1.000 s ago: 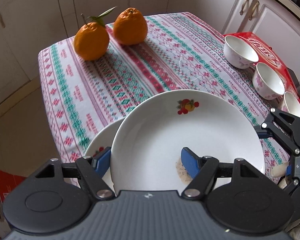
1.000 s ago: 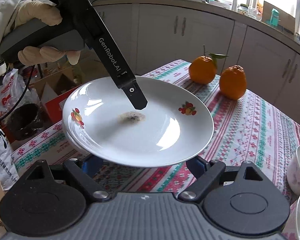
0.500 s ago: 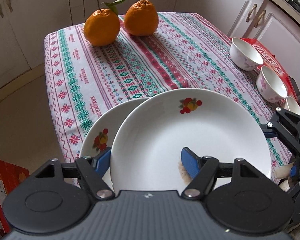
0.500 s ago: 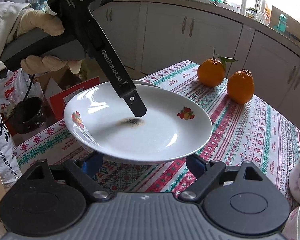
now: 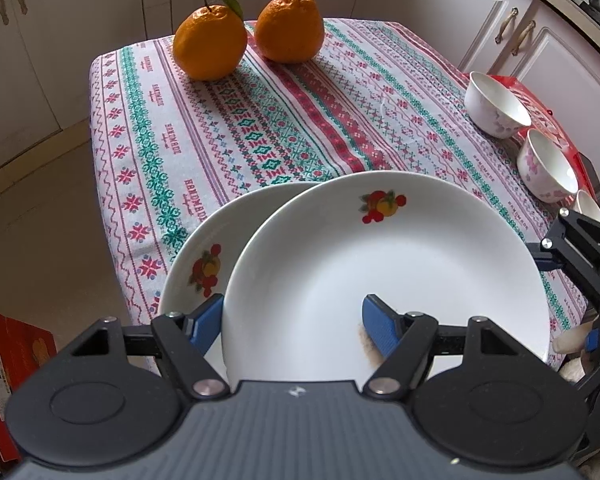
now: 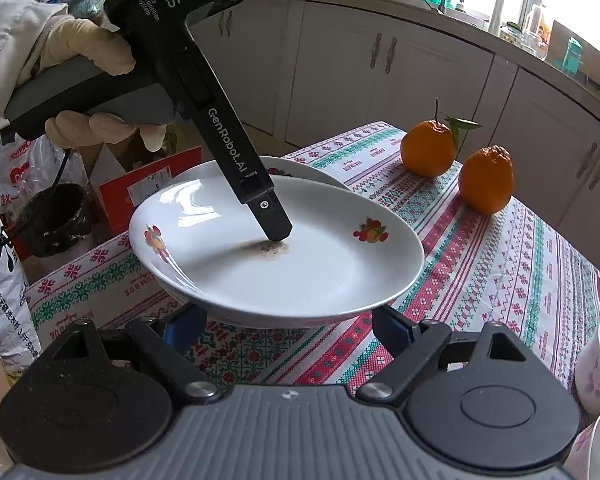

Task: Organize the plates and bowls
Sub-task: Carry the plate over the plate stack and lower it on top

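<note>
**Asker:** Over the near corner of the table [image 5: 112,128], what did your claws have?

**Me:** My left gripper [image 5: 292,322] was clenched on the upper plate [image 5: 384,276], one blue pad under its rim and the other pressing down inside it, right at a brownish smear. That plate hung tilted above a second plate [image 5: 204,256], which lay on the tablecloth at the table's near edge and was partly covered by the first.

**Asker:** And the right one?

**Me:** My right gripper [image 6: 288,330] stood wide and grasped nothing; its pads sat below the held plate's near rim, with patterned cloth showing between them. I could not tell whether either pad touched the plate.

**Asker:** What else was around?

**Me:** Two oranges [image 5: 210,42] stood near the far edge, one with a leafy stem. Small flowered bowls [image 5: 496,110] lined the right edge, beside a red box [image 5: 540,100]. In the right wrist view my gloved left hand [image 6: 100,60] gripped the handle, and bags and a carton sat on the floor beyond the table.
</note>
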